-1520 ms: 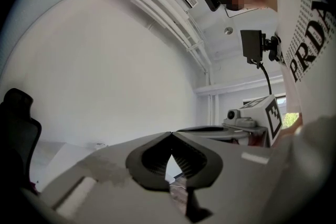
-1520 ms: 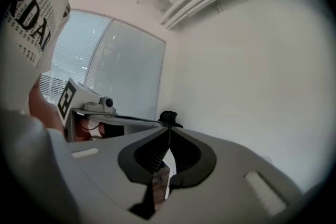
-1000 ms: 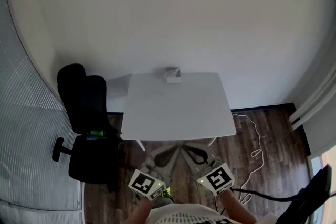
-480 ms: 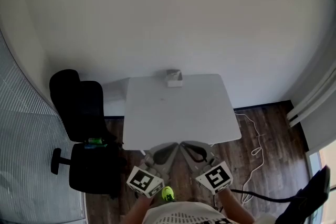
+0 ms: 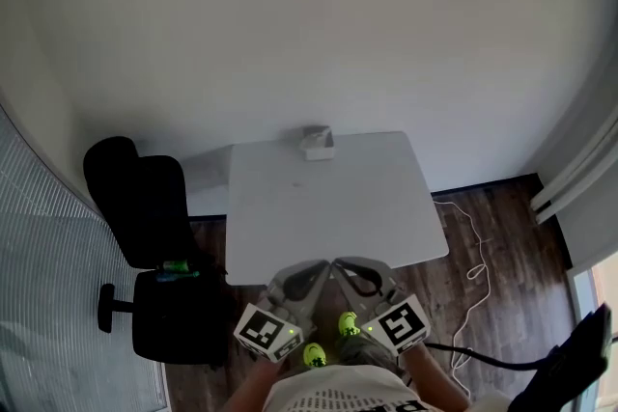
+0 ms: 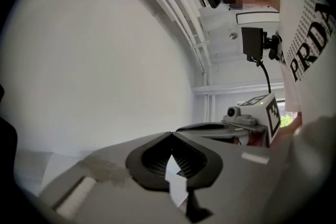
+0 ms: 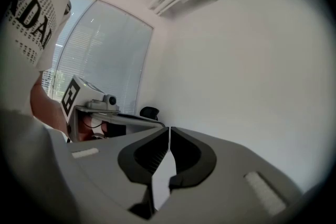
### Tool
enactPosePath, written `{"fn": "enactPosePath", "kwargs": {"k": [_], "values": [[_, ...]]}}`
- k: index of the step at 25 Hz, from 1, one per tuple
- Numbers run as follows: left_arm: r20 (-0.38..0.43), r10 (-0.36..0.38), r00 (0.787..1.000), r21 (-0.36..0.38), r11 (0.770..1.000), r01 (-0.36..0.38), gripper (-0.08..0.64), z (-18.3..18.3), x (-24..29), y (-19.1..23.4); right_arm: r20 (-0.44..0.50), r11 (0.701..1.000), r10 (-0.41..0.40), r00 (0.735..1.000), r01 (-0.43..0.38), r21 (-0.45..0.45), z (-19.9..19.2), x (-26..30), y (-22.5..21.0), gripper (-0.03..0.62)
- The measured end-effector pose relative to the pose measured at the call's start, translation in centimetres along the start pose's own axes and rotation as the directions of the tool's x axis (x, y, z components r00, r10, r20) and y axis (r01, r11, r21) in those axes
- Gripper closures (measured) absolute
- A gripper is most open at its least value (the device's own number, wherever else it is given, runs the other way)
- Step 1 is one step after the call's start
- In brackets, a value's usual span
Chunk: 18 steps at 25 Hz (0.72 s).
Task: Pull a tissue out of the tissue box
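Observation:
The tissue box [image 5: 317, 143] is a small pale box at the far edge of the white table [image 5: 328, 207], against the wall, with a tissue standing out of its top. Both grippers are held low at the table's near edge, far from the box. My left gripper [image 5: 319, 267] is shut with nothing between its jaws, and its tips meet in the left gripper view [image 6: 170, 134]. My right gripper [image 5: 343, 265] is also shut and empty; the right gripper view [image 7: 169, 128] shows its tips together. Neither gripper view shows the box.
A black office chair [image 5: 145, 217] stands left of the table. A white cable [image 5: 470, 256] lies on the dark wooden floor at the right, and a dark one [image 5: 483, 362] runs near my right hand. White wall behind the table. My green shoes [image 5: 311, 354] show below the grippers.
Both grippers have moved forward together, from over the floor to the table's near edge. The table and box appear slightly closer. Both stay shut.

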<state>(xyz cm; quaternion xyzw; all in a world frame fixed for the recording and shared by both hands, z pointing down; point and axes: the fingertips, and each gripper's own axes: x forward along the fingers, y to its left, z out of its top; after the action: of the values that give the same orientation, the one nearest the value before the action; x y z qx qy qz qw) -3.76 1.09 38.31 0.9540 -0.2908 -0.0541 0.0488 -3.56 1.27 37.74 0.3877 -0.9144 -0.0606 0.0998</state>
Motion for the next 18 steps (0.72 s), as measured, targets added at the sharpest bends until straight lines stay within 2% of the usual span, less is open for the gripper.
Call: {"fn": "enactPosePath", "kwargs": {"k": [10, 18], "values": [[-0.012, 0.078, 0.997, 0.048, 0.996, -0.077, 0.571, 0.9, 6.6, 2.8, 0.02, 0.998, 0.066, 0.998, -0.066, 0.0, -0.3, 1.5, -6.8, 0.586], [-0.027, 0.137, 0.99, 0.026, 0.99, -0.136, 0.572, -0.5, 13.1, 4.2, 0.018, 0.991, 0.134, 0.991, -0.134, 0.017, -2.5, 1.7, -13.2, 0.588]]}}
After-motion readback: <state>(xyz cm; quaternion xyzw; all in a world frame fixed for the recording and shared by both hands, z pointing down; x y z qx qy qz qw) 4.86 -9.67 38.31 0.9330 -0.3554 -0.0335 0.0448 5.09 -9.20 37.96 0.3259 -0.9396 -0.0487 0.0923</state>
